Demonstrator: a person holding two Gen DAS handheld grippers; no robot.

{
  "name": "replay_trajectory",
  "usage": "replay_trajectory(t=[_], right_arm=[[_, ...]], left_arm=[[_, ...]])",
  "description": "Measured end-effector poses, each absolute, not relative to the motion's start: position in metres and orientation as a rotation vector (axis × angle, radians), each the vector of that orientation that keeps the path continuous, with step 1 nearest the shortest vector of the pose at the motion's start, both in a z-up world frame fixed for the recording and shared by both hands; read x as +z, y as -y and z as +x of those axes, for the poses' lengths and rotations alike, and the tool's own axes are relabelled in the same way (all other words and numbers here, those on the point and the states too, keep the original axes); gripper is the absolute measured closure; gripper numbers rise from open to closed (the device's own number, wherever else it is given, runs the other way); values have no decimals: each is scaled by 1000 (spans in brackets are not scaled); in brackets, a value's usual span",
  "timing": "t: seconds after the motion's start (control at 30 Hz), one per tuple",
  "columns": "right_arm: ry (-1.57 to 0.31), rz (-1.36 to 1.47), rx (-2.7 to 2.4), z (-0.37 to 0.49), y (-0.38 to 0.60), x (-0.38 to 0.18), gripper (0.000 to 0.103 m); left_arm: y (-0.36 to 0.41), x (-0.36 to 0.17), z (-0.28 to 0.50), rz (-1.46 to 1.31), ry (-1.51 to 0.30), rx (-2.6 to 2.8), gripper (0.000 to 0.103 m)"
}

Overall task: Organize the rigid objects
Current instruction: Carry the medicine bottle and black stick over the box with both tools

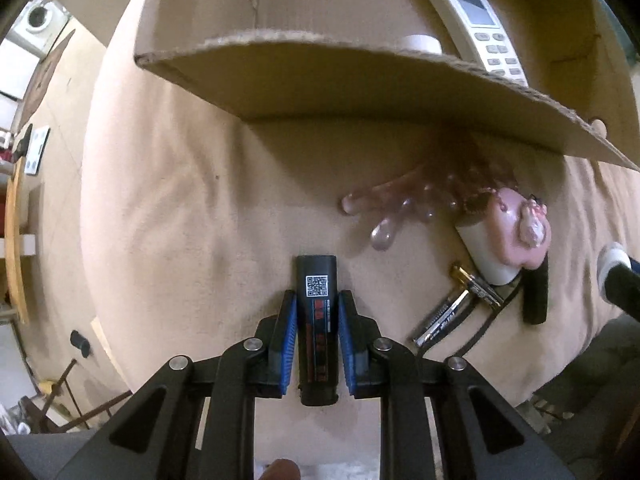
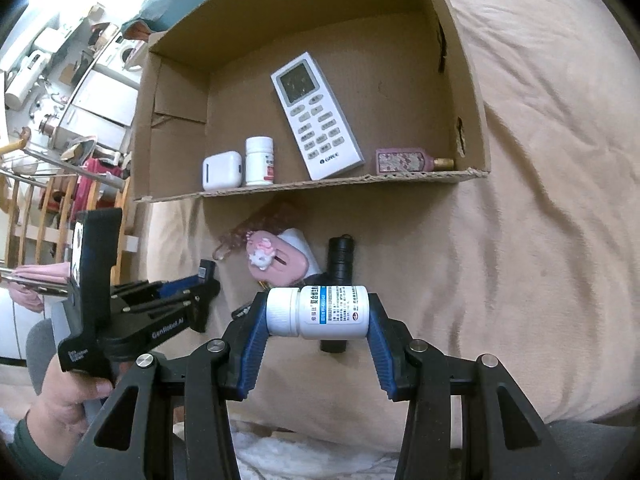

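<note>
1. The left gripper (image 1: 317,320) points down at the beige blanket (image 1: 180,220), its blue pads clamped on the long sides of a slim black rectangular block with a white QR label (image 1: 317,308). Gripping it across the narrow width looks like the surest hold for lifting it.
2. The right gripper (image 2: 318,312) has its pads closed on the two ends of a white plastic pill bottle with a printed label (image 2: 318,312), lying sideways between them, cap to the left. It hangs above the blanket, near the box's open front.
3. The open brown cardboard box (image 2: 468,80) lies at the far side. Inside are a white air-conditioner remote control (image 2: 316,116), a second white pill bottle (image 2: 259,160) standing upright, a white earbud case (image 2: 222,170) just left of it, and a pink flat flask with a gold cap (image 2: 408,160) at the right.
4. Still loose on the blanket, between grippers and box: a pink cartoon-decorated case (image 2: 276,260), a black cylindrical torch (image 2: 339,260), and AA batteries (image 1: 440,316).
5. Both held items probably go into the box next; the sorting seems roughly half finished.
</note>
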State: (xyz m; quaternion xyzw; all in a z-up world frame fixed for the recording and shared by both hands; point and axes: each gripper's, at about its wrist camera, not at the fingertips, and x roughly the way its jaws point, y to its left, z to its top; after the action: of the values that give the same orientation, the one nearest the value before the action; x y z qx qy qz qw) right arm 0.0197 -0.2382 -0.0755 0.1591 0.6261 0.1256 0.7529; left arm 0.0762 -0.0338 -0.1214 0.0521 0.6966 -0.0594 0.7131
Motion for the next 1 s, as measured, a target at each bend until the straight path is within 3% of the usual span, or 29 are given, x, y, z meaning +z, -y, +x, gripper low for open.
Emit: replay_trajectory(t=[0.8,1.0], right_arm=[[-1326,289,289,12,232,-64,54],[-1304,328,304,11,237,-57,54]], left_arm=[[20,-108,40,143,-1485,-16,85],[18,-77,44,85,-1431,-27,85]])
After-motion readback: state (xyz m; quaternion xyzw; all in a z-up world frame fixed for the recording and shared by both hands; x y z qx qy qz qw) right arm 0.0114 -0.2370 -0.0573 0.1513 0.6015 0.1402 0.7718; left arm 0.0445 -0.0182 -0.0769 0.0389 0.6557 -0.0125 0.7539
